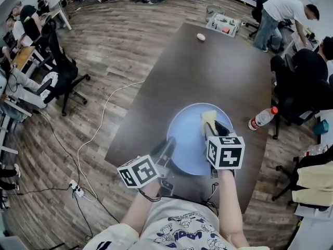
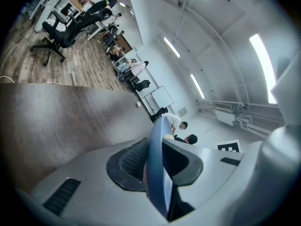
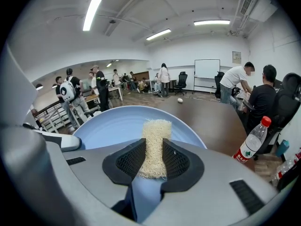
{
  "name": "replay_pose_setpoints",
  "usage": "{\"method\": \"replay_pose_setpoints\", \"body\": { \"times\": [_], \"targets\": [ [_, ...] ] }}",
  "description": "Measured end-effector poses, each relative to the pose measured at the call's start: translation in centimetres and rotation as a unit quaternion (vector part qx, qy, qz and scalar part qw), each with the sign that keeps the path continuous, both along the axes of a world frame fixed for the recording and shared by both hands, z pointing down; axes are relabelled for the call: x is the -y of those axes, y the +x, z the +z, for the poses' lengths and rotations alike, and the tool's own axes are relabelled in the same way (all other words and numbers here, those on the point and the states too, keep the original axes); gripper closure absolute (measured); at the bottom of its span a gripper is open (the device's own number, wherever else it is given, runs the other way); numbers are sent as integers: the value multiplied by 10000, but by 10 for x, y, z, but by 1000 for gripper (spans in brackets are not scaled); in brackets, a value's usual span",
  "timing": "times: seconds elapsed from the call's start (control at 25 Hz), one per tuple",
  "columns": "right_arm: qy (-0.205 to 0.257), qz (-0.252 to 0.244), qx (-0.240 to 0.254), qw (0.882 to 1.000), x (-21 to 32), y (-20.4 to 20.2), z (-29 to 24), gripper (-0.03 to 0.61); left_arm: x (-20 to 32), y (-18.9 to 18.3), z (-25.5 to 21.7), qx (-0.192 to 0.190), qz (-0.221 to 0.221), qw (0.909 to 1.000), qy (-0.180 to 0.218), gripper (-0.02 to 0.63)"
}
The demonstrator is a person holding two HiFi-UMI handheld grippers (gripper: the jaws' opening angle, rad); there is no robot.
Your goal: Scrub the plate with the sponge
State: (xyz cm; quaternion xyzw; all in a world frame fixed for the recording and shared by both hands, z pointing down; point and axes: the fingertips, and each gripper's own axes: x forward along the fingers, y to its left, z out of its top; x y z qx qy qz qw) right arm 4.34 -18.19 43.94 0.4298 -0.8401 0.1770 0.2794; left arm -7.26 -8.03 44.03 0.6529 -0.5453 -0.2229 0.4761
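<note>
While the left gripper (image 1: 167,146) clamps the near-left rim of a blue plate (image 1: 187,139) on a dark table (image 1: 223,72), its jaws drawn to a narrow gap that the rim fills, the right gripper (image 3: 151,161) has its jaws shut on a pale, fibrous sponge (image 3: 155,135). The sponge sticks out ahead of the right tips, over the far right part of the plate's face.

Scrubbing well appears to call for a firm left grip. The right gripper would press the sponge flat and sweep it from its own side across toward the left gripper, rim included. Only the sponge, not the hard jaw tips, should meet the plate. Modest pressure looks wise, so the rim does not slip from the left jaws.

Whether the sponge touches the plate or hangs just above it cannot be told. Marker cubes (image 1: 225,151) hide the plate's near edge in the head view. The left gripper view shows the plate only edge-on, so it is unclear whether it lies flat or is tipped up. No dirt or foam can be made out. A bottle (image 1: 263,117) sits to the right of the right gripper, clear of the plate.
</note>
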Motion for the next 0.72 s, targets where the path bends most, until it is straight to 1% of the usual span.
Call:
{"method": "replay_pose_setpoints", "body": {
  "times": [0.44, 0.72],
  "targets": [
    [-80, 143, -105, 9998, 0, 12, 10, 463, -1, -16, 0, -20, -180, 9998, -12, 539],
    [-147, 168, -166, 9996, -6, 20, 18, 463, -2, -24, 1, 32, -331, 9994, 3, 539]
  ]
}}
